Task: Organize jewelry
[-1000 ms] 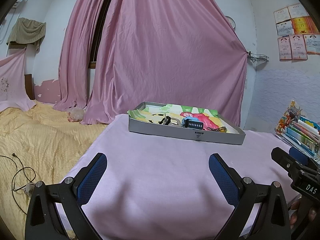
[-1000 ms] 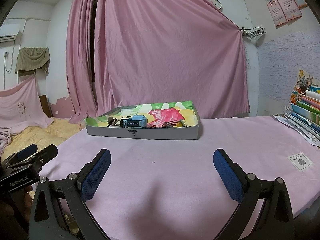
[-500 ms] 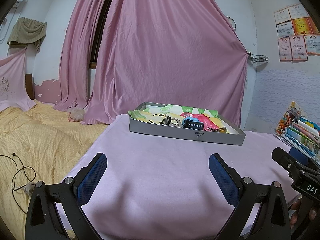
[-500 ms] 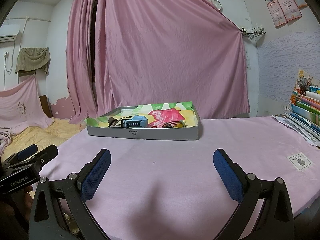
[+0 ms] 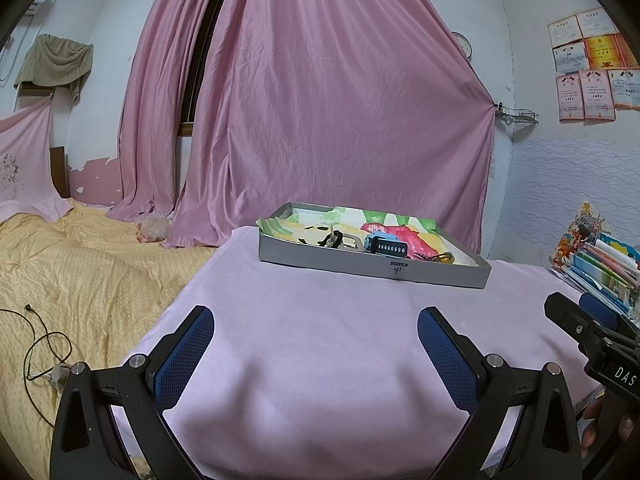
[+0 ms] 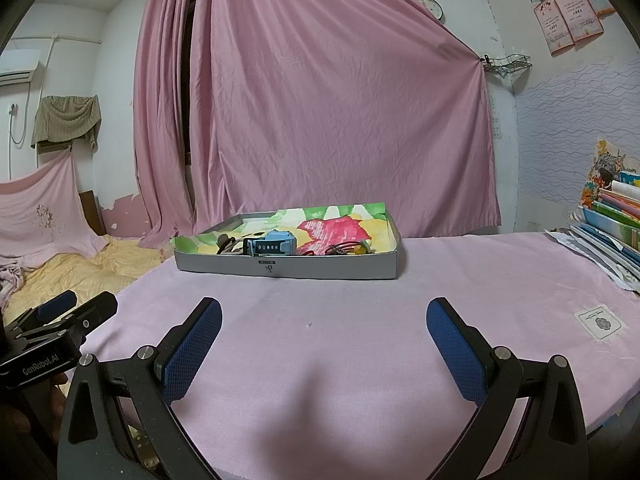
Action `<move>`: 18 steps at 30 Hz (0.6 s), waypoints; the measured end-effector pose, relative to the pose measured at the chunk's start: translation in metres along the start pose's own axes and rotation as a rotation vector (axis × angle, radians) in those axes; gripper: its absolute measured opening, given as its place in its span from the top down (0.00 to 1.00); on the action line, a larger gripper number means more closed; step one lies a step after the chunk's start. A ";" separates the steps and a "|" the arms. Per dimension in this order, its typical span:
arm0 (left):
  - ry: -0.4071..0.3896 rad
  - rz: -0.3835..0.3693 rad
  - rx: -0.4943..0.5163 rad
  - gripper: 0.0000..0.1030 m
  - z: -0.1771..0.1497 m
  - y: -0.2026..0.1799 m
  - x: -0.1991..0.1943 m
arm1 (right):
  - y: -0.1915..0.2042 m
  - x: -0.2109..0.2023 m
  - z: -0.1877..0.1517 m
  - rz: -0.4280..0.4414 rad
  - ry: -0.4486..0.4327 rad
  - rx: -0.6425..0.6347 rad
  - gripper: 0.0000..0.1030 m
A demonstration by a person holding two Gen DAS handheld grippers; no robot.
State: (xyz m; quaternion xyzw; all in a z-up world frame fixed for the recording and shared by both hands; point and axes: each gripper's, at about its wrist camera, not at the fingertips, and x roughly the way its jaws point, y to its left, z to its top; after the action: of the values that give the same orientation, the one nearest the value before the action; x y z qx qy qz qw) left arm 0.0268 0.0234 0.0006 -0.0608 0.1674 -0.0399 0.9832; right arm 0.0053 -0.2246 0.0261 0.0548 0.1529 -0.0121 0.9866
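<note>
On pink-covered table (image 6: 360, 360), far side: grey tray (image 6: 288, 269) with colourful lining. Left gripper (image 5: 316, 354) and right gripper (image 6: 324, 344) hovered near table's front edge, well short of tray, jaws wide apart, empty. Inside tray: blue box (image 6: 276, 245), dark clip (image 5: 334, 239), tangled jewelry (image 6: 344, 249).
</note>
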 end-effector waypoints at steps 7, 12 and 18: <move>0.000 0.000 0.001 0.01 0.000 0.000 0.000 | 0.000 0.000 0.000 0.000 0.001 -0.001 0.02; 0.001 0.001 0.001 0.01 -0.002 0.001 -0.001 | 0.002 0.000 -0.001 0.001 0.002 -0.001 0.02; 0.000 -0.001 0.002 0.01 -0.002 0.001 -0.001 | 0.002 0.000 -0.001 0.001 0.003 0.000 0.02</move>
State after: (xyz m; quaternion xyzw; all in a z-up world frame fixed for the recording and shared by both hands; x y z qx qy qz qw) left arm 0.0256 0.0240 -0.0011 -0.0599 0.1675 -0.0404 0.9832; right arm 0.0048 -0.2228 0.0255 0.0549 0.1542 -0.0116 0.9864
